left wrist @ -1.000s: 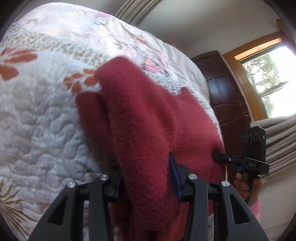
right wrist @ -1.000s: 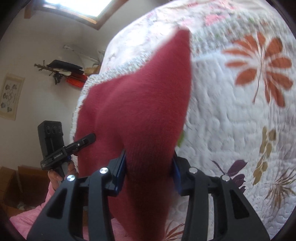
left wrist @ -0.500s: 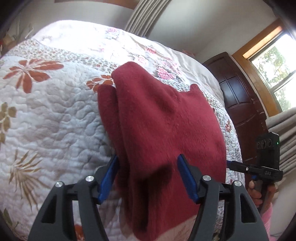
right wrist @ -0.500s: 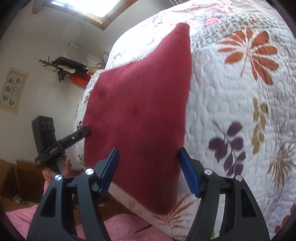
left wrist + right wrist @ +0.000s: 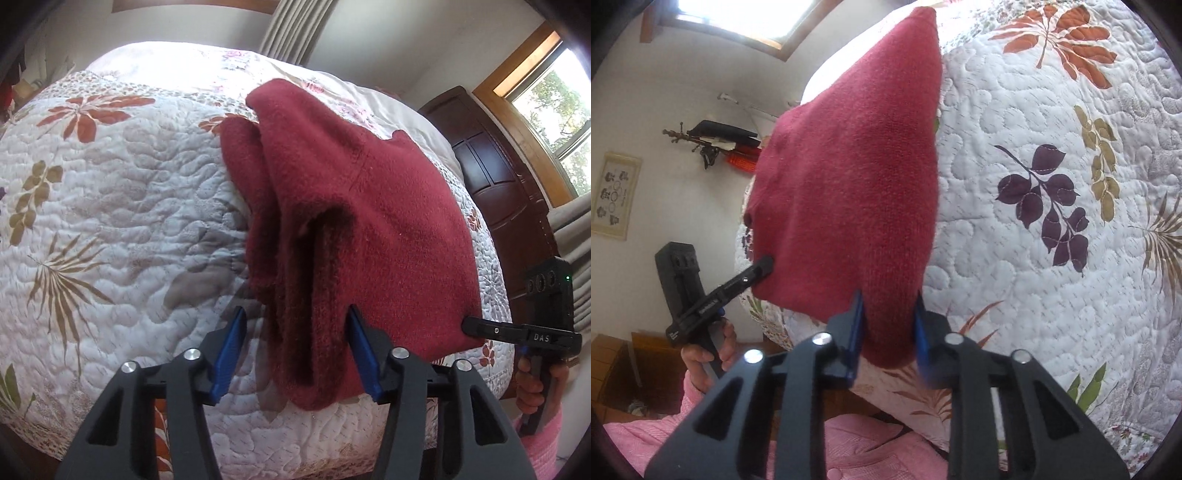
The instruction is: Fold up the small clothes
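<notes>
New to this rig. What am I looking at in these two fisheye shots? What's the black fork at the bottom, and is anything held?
There is no robot. A person holds a two-finger claw in each hand, and a camera on each looks along its fingers. The black fork with blue pads is that claw's own fingers. One picture is from the left claw, the other from the right claw. Each also shows the other claw off to one side. A dark red fleece garment lies on the floral quilt, partly folded. The left claw is open, with a fold between its pads. The right claw looks shut on the garment's near corner.
</notes>
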The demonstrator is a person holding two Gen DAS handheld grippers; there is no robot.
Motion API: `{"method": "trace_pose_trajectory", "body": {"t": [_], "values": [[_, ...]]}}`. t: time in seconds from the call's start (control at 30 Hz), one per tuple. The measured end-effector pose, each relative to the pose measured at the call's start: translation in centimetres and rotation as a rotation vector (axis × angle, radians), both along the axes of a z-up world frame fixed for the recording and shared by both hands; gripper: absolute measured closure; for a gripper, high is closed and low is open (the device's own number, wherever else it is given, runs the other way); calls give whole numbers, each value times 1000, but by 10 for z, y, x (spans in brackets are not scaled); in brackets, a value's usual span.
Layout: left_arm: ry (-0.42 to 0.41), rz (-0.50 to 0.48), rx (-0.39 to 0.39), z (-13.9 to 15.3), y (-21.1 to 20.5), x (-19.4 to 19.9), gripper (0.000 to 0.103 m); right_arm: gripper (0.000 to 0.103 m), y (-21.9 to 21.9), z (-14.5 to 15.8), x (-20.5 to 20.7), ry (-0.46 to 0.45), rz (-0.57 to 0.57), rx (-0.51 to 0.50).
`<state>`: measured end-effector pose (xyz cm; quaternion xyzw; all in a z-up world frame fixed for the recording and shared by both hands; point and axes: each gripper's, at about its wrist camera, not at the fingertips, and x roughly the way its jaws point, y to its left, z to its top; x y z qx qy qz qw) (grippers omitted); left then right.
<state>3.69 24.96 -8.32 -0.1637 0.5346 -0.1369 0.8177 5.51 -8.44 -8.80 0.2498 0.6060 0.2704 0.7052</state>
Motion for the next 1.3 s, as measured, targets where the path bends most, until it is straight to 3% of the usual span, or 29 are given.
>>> {"method": "trace_pose_trajectory", "body": {"t": [0.17,0.27,0.37,0.57,0.67,0.73,0.87,0.93,1.03,1.23,1.3], "values": [[-14,-30,30,4,-4,-2,60,85,2,13,-5,-42,-9,17],[5,-42,32,-3,-5,-1,59,85,4,-1,-5,-3,-25,-3],[27,-39,19,-15,-3,1,54,85,12,-12,-7,14,-29,-58],[18,-40,12,-21,-1,1,47,81,16,-19,-10,13,-55,-77],[21,-28,3,-22,1,1,43,71,18,-18,-14,1,-73,-121],[30,-8,-9,-19,3,-1,40,57,19,-19,-18,-4,-95,-165],[47,31,11,-16,10,-7,30,48,28,-6,-27,-29,-118,-232],[49,40,12,-13,12,-12,29,37,31,0,-31,-47,-122,-287],[45,48,45,-7,14,-18,24,29,40,9,-38,-70,-123,-362],[33,43,124,9,14,-36,13,13,52,18,-53,-67,-118,-416],[31,45,140,14,14,-41,12,12,53,22,-59,-61,-123,-431]]}}
